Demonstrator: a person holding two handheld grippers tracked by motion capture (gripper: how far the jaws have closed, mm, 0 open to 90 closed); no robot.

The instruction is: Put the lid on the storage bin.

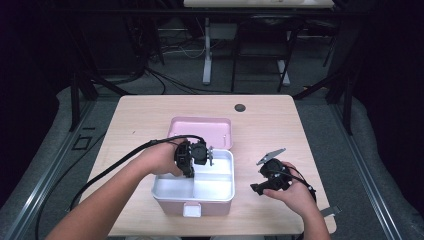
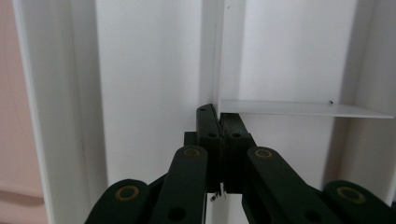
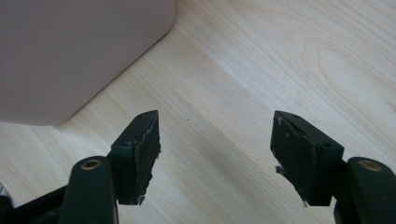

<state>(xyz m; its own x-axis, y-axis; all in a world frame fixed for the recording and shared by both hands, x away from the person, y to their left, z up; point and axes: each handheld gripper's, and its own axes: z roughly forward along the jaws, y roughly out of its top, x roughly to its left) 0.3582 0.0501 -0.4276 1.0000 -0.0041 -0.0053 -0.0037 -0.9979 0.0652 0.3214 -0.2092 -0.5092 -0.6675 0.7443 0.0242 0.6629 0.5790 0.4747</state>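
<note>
Down inside the pink box point(image 1: 202, 200), which sits open near the desk's point(image 1: 140, 115) front edge with its lid point(image 1: 200, 131) tipped back toward the far side, the left gripper point(image 1: 192, 159) has its jaws pressed together. They seem to pinch the thin white divider point(image 2: 299, 108) of the inner tray, though the contact is hard to judge. Just right of the box, the right gripper point(image 3: 215, 140) rests over bare wood, jaws apart and holding nothing.
</note>
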